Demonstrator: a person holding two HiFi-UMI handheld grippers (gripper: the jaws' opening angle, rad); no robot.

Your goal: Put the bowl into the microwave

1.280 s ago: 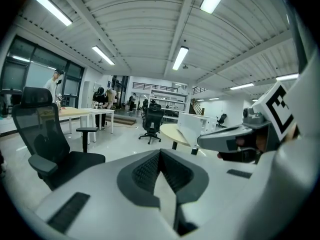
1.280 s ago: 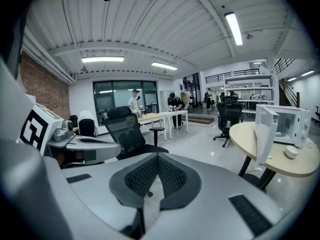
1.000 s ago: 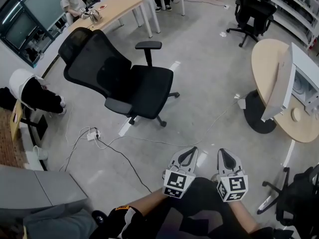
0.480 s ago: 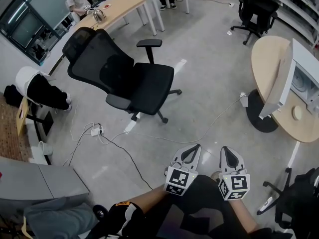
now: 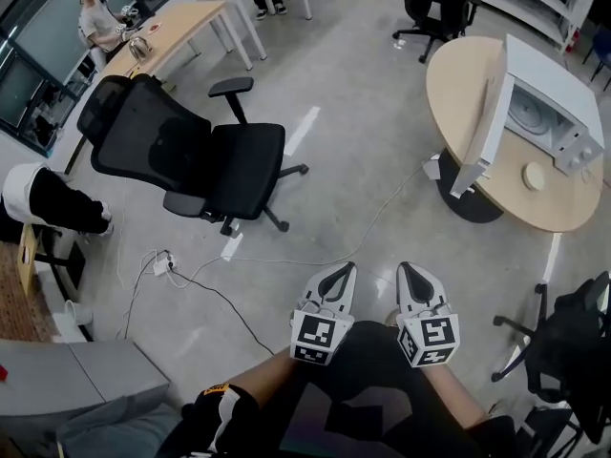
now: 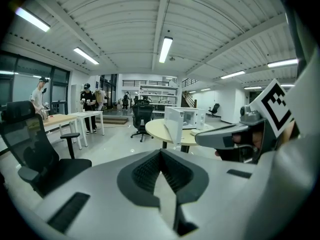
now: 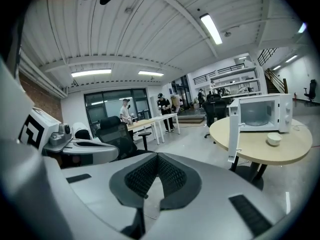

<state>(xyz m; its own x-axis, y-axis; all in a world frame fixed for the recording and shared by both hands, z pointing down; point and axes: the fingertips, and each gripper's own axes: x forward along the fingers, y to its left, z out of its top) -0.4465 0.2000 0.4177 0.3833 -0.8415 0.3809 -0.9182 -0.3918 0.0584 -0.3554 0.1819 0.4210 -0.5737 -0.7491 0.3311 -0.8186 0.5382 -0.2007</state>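
The view is now swung further toward the table (image 5: 458,84); the bowl (image 5: 534,176) is seen on it, near the open microwave (image 5: 539,103). The left gripper (image 5: 336,280) and right gripper (image 5: 413,280) are held pressed together, empty. The approach is judged in hand; spreading is required next.

Seen from above, the microwave (image 5: 554,113) has its open door (image 5: 480,127) turned edge-on, so the door's face cannot be seen, and the bowl (image 5: 533,176) beside it is too small to tell whether anything lies in it. The hands are hidden beneath the left gripper (image 5: 344,273) and right gripper (image 5: 409,273). A black chair (image 5: 573,351) is cut off by the right edge, and the person (image 5: 95,12) at the far desk is too small to make out.
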